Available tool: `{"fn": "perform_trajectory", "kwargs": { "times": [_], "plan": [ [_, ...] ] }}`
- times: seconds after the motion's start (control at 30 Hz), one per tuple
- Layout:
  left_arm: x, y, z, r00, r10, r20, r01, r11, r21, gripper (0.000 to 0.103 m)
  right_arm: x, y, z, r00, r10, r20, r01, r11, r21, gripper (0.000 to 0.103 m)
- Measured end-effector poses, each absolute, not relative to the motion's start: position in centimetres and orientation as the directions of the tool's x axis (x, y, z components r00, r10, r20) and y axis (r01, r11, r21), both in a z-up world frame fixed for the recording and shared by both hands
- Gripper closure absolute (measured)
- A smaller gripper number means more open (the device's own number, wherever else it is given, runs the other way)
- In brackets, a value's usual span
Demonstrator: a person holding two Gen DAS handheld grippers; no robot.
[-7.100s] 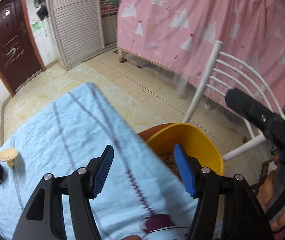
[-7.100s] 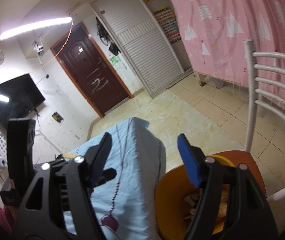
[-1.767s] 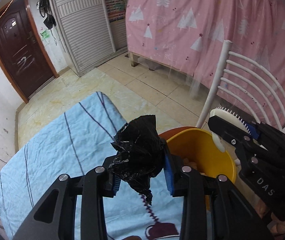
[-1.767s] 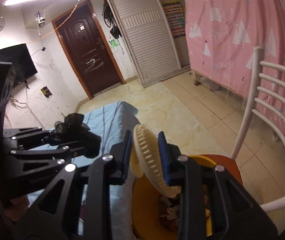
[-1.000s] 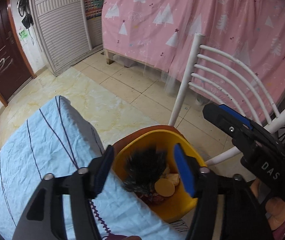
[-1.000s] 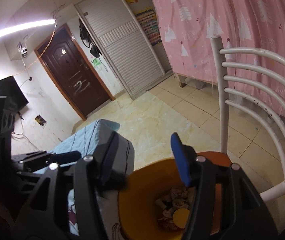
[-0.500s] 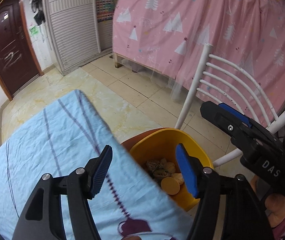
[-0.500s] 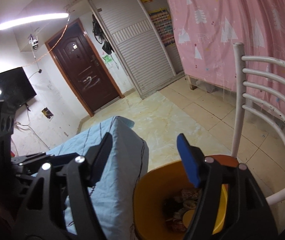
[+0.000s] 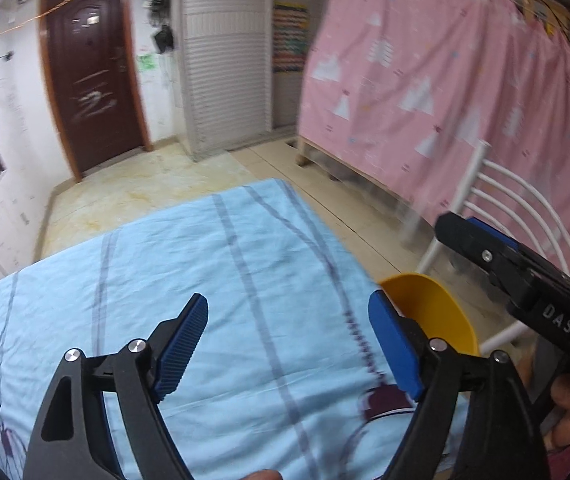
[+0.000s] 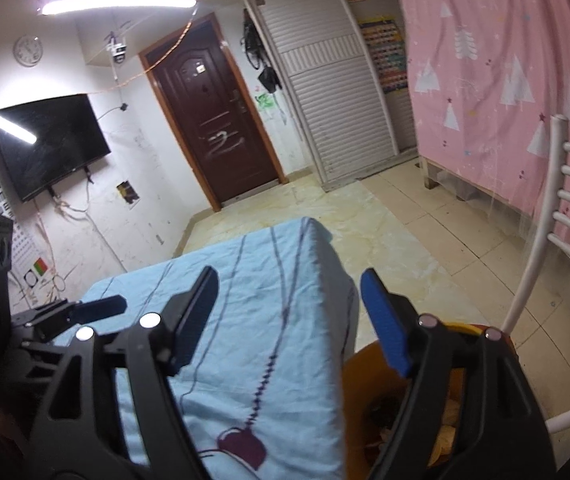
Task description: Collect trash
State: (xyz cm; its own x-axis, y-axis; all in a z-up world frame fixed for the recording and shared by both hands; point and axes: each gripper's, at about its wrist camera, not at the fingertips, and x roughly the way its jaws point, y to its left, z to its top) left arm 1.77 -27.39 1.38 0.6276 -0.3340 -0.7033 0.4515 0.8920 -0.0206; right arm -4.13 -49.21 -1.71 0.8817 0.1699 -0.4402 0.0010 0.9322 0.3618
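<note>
Both grippers empty over the bench, yellow bin at the bench's right edge.

We saw the left gripper (image 9: 287,344) and right gripper (image 10: 291,316) both opening, fingers (image 9: 395,350) apart with nothing between them, above the bench in its light blue striped cloth (image 9: 189,276). The yellow bin (image 9: 431,312) sat on the orange seat of the white chair (image 10: 541,240), just beside the bench; trash (image 10: 451,414) lay inside it, partly hidden by the right gripper.
</note>
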Motion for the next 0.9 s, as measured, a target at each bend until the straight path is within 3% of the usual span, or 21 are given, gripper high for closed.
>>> {"fn": "perform_trajectory", "kwargs": {
  "times": [0.33,0.4,0.9],
  "plan": [
    [2.1,-20.3,1.7,0.708,-0.249,-0.661,0.299,0.953,-0.038,0.028,-2.9,-43.1,-1.0,0.867,0.225,-0.445,-0.088,0.947,0.308,0.027],
    [1.8,-19.0,1.7,0.727,-0.225,-0.649,0.267,0.963,-0.036,0.028,-2.7,-42.1,-1.0,0.861,0.244,-0.446,-0.107,0.944,0.311,0.017],
    [1.4,-11.0,2.1,0.784,-0.131,-0.607,0.104,0.991,-0.079,0.027,-1.8,-34.5,-0.5,0.823,0.331,-0.462,-0.235,0.939,0.252,0.017]
  ]
}}
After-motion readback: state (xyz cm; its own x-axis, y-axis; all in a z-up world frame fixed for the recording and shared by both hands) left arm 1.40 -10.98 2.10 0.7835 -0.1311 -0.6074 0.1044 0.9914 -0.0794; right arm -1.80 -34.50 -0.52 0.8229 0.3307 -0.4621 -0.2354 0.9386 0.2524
